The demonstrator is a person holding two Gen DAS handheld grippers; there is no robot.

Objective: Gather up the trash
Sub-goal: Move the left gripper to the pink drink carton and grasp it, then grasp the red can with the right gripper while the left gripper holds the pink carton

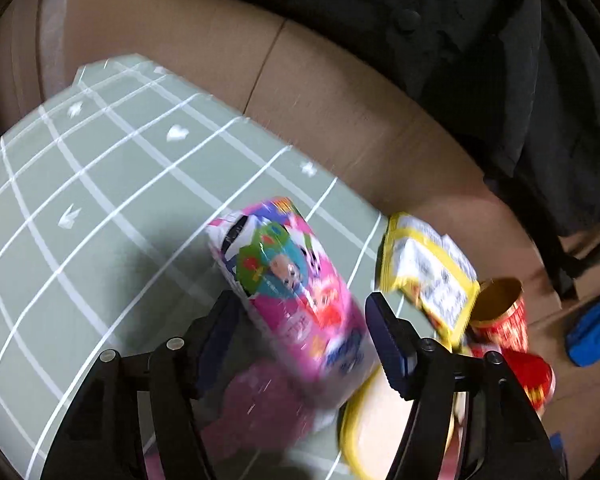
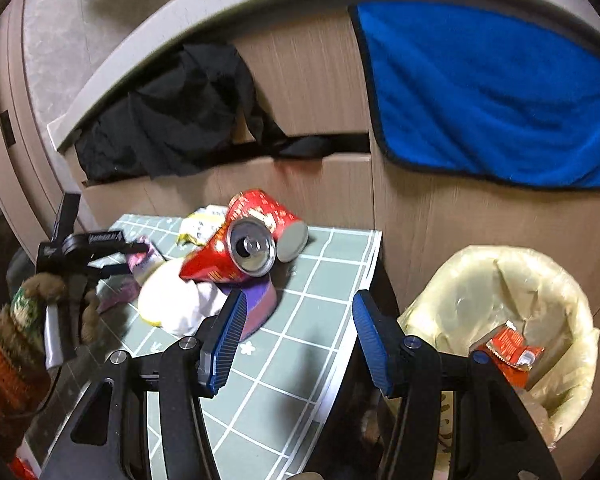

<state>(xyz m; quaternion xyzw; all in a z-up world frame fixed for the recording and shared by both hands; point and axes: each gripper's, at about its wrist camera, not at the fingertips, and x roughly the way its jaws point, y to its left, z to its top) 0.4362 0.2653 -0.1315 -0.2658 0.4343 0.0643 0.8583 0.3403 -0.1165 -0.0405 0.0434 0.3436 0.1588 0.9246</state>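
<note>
A pink printed pack (image 1: pixel 292 292) lies on the green checked mat (image 1: pixel 100 200) between the fingers of my left gripper (image 1: pixel 300 300). The jaws stand wide on either side of it, and the blur hides any contact. To its right lie a yellow wrapper (image 1: pixel 428 268), a red paper cup (image 1: pixel 500 312) and a red can (image 1: pixel 536 380). In the right wrist view the can (image 2: pixel 236 252) and the cup (image 2: pixel 272 216) lie on their sides ahead of my open, empty right gripper (image 2: pixel 300 300). The left gripper (image 2: pixel 134 258), held by a gloved hand (image 2: pixel 24 312), points at the pack (image 2: pixel 150 258).
A bin lined with a cream bag (image 2: pixel 520 280) stands off the table's right edge, with a red wrapper (image 2: pixel 512 348) inside. A white round lid (image 2: pixel 168 300) and a purple piece (image 2: pixel 260 300) lie by the can. A blue towel (image 2: pixel 492 92) and black cloth (image 2: pixel 172 112) hang behind.
</note>
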